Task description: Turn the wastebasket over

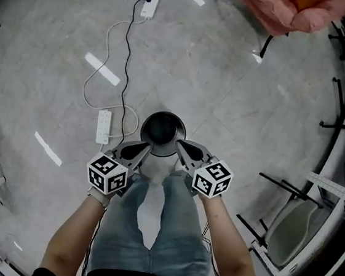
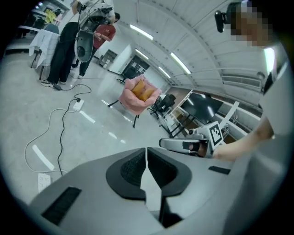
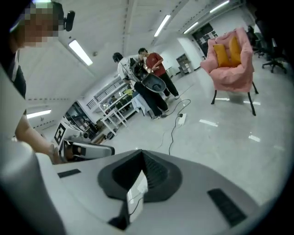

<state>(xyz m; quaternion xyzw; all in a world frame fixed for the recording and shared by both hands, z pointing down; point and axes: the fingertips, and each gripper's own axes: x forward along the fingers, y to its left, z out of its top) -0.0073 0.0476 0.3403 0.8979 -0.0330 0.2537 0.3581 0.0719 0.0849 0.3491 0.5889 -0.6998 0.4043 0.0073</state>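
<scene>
The wastebasket (image 1: 163, 131) stands on the grey floor just ahead of the person's knees, its round mouth facing up and its inside dark. My left gripper (image 1: 139, 151) hangs at its left and my right gripper (image 1: 187, 149) at its right, both raised above it and apart from it. Each gripper view shows its own jaws closed tip to tip with nothing between them: the left gripper (image 2: 147, 152) and the right gripper (image 3: 139, 155). The wastebasket is hidden in both gripper views. Each gripper sees the other one beside it.
A white power strip (image 1: 103, 126) with looping cables lies left of the basket, and another power strip (image 1: 150, 5) lies farther off. A pink armchair (image 1: 286, 11) stands at the far right. Chairs (image 1: 292, 225) and racks line the right side. People (image 2: 69, 46) stand far off.
</scene>
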